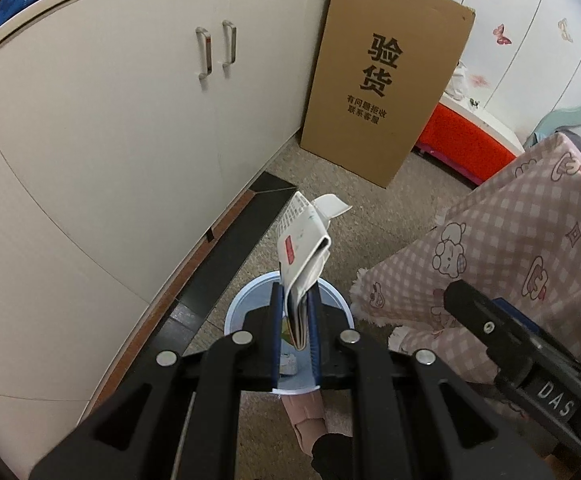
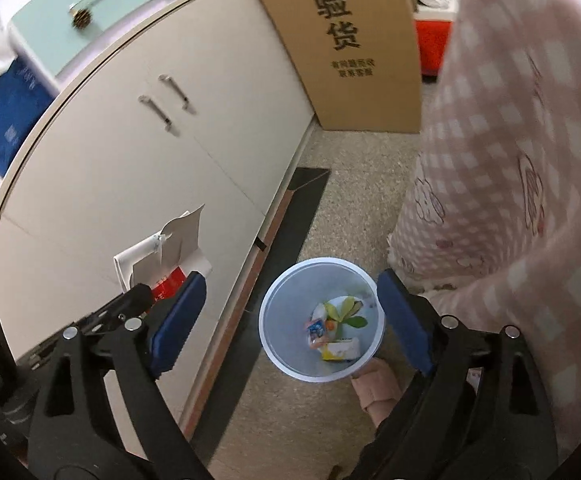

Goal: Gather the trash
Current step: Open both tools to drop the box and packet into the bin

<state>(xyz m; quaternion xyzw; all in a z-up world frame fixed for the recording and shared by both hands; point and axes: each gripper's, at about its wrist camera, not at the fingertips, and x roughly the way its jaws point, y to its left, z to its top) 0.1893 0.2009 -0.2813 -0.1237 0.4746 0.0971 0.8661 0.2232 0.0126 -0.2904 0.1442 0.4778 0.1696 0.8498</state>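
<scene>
My left gripper (image 1: 296, 300) is shut on a flattened white paper carton (image 1: 302, 248) with a red patch and holds it right above the pale blue trash bin (image 1: 238, 308) on the floor. The same carton (image 2: 162, 256) and the left gripper show at the left of the right wrist view. My right gripper (image 2: 290, 304) is open and empty above the bin (image 2: 278, 312), whose bottom holds a banana peel (image 2: 346, 310) and small wrappers (image 2: 340, 350).
A white cabinet (image 1: 110, 140) with two handles runs along the left. A tall cardboard box (image 1: 386, 80) leans at its far end. A pink checked cloth (image 1: 522, 240) hangs at the right. A foot in a pink slipper (image 2: 374, 390) is beside the bin.
</scene>
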